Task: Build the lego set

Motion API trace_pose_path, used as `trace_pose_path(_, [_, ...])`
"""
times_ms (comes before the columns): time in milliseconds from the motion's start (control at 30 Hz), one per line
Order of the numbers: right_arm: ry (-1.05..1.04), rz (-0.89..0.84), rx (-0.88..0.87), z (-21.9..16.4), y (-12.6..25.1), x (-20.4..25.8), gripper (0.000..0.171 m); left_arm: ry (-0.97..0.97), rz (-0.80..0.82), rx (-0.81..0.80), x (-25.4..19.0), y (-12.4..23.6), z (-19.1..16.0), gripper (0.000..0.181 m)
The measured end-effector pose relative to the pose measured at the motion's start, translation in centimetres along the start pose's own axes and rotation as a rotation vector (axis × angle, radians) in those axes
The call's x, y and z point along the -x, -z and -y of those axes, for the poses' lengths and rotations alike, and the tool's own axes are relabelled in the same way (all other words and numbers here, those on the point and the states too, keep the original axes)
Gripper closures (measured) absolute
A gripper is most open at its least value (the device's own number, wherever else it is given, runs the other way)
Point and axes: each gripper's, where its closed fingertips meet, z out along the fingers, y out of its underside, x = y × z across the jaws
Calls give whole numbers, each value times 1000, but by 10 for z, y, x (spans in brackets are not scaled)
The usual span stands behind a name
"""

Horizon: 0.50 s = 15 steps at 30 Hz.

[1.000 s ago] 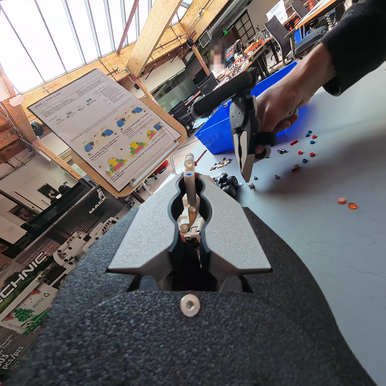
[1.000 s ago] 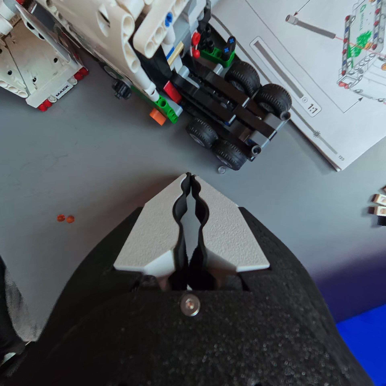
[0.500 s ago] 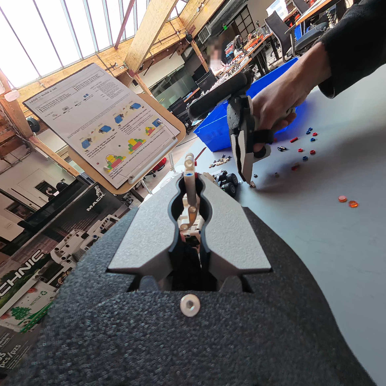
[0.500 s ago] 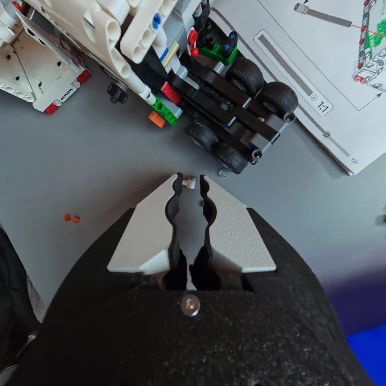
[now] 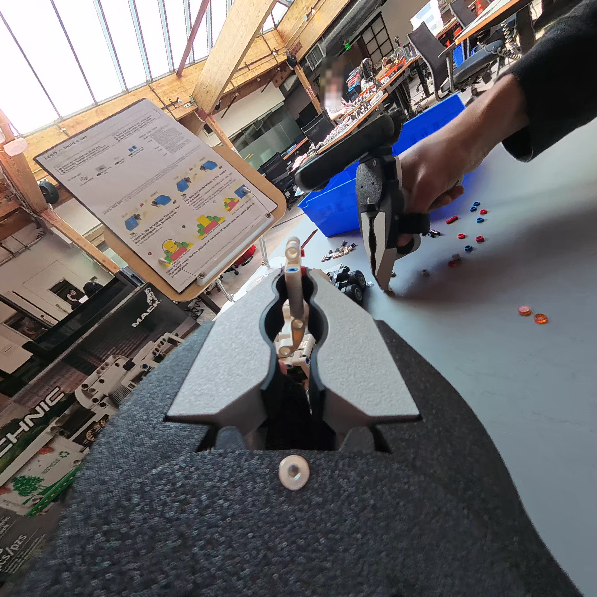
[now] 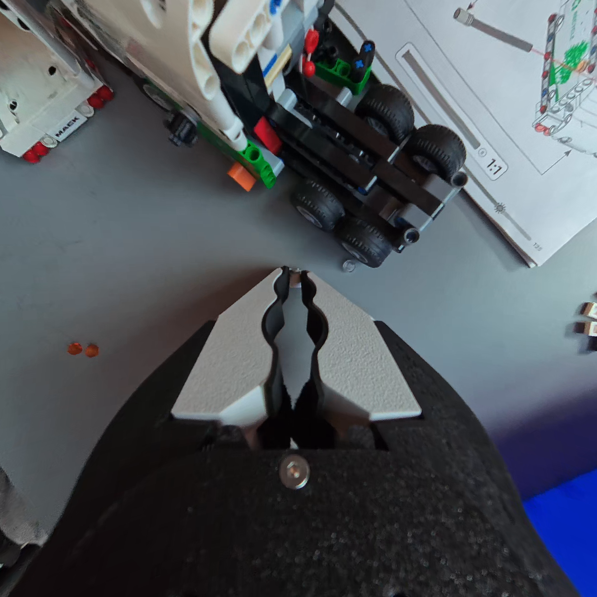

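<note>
My left gripper [image 5: 294, 274] is shut on a white beam assembly [image 5: 294, 290] of the lego truck and holds it tilted above the grey table. The truck's black chassis with wheels [image 6: 355, 155] and its white body [image 6: 206, 48] lie just beyond my right gripper [image 6: 294, 274]. The right gripper is shut on a tiny pale piece [image 6: 294, 280] at its tips, down at the table surface. It also shows in the left wrist view [image 5: 382, 284], pointing down, held by a hand. A clear round stud [image 6: 349, 265] lies beside the rear wheel.
An open instruction booklet [image 6: 517, 97] lies at the right of the truck, a white cab section [image 6: 42, 97] at the left. Two orange round tiles [image 6: 83, 350] and scattered red and blue studs [image 5: 471, 232] lie on the table. A blue bin [image 5: 336, 200], an instruction board [image 5: 161, 200] and the set's box [image 5: 64, 387] stand behind. My left tips are roughly 15 centimeters from the white cab section [image 6: 42, 97].
My right gripper opened around the tiny pale piece on the table, then shut on it. The left gripper kept its hold and barely moved.
</note>
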Motion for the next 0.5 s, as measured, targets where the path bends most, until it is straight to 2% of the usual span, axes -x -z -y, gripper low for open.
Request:
trace_pose_path(133, [50, -14, -306, 42, 37, 29, 166, 129, -83, -8, -4, 2, 5, 176])
trace_pose_path(200, [132, -30, -507, 66, 66, 62, 166, 272, -155, -23, -7, 3, 10, 176])
trace_pose_path(267, [159, -121, -677, 81, 94, 86, 166, 427, -217, -53, -8, 5, 17, 177])
trace_pose_path(367, [8, -89, -948, 91, 126, 127, 166, 553, -228, -85, -15, 7, 29, 176])
trace_pose_path(433, [-180, -2, -1107, 93, 139, 143, 166, 510, -165, -72, -24, 8, 31, 176])
trace_pose_path(500, [-345, 56, -1188, 94, 137, 150, 166, 443, -40, -45, -31, 7, 27, 176])
